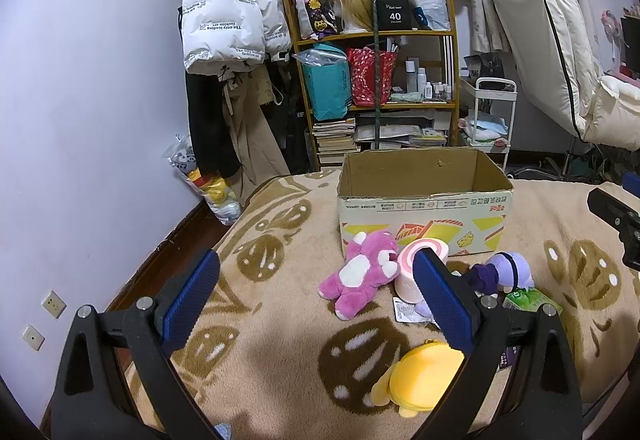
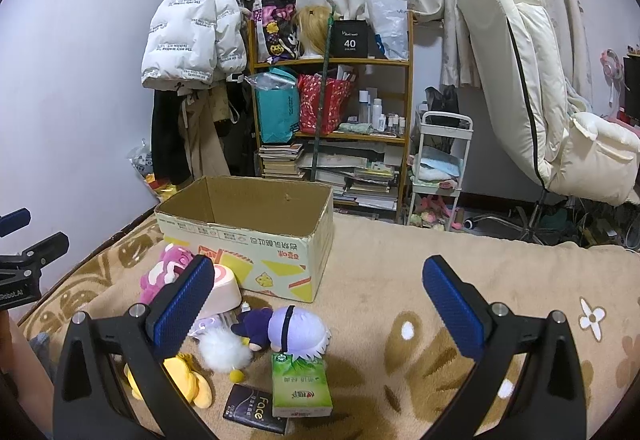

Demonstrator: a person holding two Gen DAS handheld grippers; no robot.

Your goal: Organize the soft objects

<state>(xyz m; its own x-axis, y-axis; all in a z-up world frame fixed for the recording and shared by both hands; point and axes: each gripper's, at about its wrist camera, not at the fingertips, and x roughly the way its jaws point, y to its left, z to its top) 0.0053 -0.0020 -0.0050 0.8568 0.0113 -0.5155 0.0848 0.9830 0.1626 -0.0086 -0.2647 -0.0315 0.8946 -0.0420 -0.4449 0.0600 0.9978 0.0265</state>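
Note:
An open cardboard box [image 1: 424,208] [image 2: 248,240] stands on the patterned blanket. In front of it lie a magenta plush bear [image 1: 360,274] [image 2: 168,268], a pink roll-cake cushion [image 1: 408,272] [image 2: 224,290], a purple-haired doll [image 1: 506,272] [image 2: 288,328], a yellow plush [image 1: 416,376] [image 2: 188,380] and a white fluffy toy [image 2: 222,350]. My left gripper [image 1: 316,304] is open above the blanket, just short of the bear. My right gripper [image 2: 320,304] is open over the doll, holding nothing; its fingers [image 1: 612,216] show at the left view's right edge.
A green tissue pack [image 2: 300,384] [image 1: 528,300] and a black "Face" pack [image 2: 252,410] lie near the toys. Behind the bed are a cluttered shelf [image 2: 332,120], hanging coats [image 1: 228,20], a white trolley [image 2: 440,168] and a cream chair [image 2: 540,80]. A person's arm [image 2: 24,360] is at left.

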